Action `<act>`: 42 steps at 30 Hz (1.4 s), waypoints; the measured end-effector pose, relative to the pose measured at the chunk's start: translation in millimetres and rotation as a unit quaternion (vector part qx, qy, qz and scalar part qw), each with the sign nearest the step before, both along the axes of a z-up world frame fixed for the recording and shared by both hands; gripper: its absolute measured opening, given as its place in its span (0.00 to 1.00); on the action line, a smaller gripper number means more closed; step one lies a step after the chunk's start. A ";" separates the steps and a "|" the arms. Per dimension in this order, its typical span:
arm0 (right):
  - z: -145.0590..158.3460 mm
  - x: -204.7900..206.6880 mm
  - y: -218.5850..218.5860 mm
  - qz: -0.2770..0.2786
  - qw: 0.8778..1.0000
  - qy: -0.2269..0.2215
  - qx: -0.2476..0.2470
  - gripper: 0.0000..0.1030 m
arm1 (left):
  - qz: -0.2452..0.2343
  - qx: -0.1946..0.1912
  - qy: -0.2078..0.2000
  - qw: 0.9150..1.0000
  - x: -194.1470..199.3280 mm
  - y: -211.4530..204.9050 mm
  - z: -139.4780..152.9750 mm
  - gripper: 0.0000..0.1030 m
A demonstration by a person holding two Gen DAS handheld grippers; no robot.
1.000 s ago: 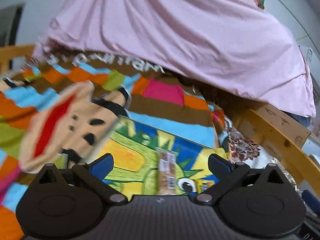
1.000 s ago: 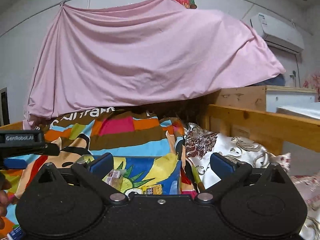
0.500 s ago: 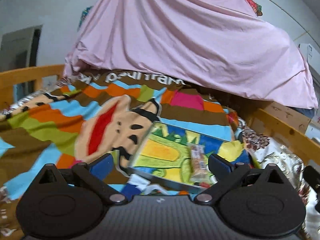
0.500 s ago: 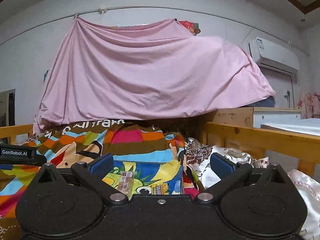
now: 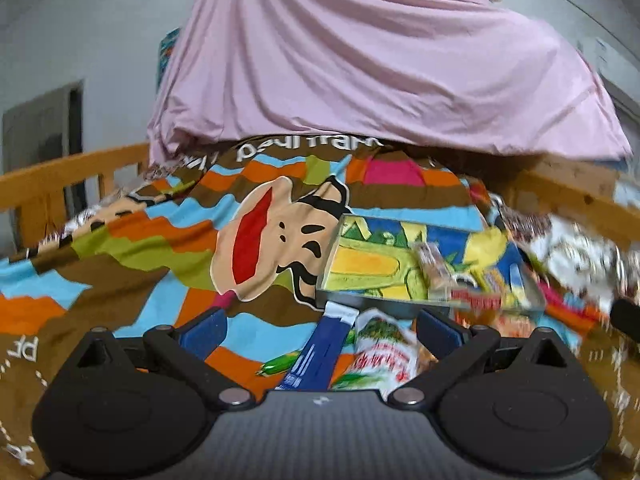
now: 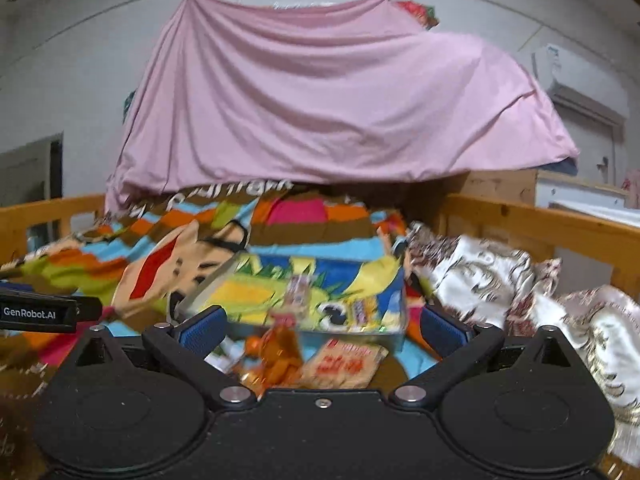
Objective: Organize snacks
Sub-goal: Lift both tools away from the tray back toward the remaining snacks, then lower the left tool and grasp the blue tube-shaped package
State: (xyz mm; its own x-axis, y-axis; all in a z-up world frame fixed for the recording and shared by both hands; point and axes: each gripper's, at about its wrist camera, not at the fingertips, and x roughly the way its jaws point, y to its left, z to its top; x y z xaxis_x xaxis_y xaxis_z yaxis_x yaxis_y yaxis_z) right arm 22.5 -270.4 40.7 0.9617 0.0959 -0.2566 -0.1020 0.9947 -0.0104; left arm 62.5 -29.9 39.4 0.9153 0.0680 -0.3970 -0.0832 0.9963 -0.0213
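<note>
Left wrist view: my left gripper is spread wide, holding nothing, above a blue packet and a red-green packet on the striped blanket; tray beyond, right. Right wrist view: my right gripper gapes empty; orange packet near, tray far.

Even, moderately dim indoor light is recorded in both views; no light source is seen and no hard shadows or glare are noted. Strong fisheye curvature is observed, with black corners. Motion blur is registered across the bed, heaviest on the snack packets and the patterned pillow at right. The pink sheet is rendered slightly soft.
</note>
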 end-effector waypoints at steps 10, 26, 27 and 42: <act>-13.6 1.4 16.9 0.027 0.998 0.051 -0.006 1.00 | -0.020 0.020 0.027 0.999 -3.4 7.8 -16.6 1.00; -41.9 42.9 50.7 0.063 0.988 0.138 0.002 0.99 | -0.054 0.043 0.095 0.993 37.0 38.7 -41.9 1.00; -44.3 47.3 54.1 0.064 0.988 0.143 0.005 0.99 | -0.057 0.048 0.093 0.993 41.2 39.8 -42.7 1.00; -86.1 100.5 91.7 0.067 0.981 0.180 0.005 0.99 | -0.112 0.046 0.120 0.985 111.2 45.6 -61.7 0.99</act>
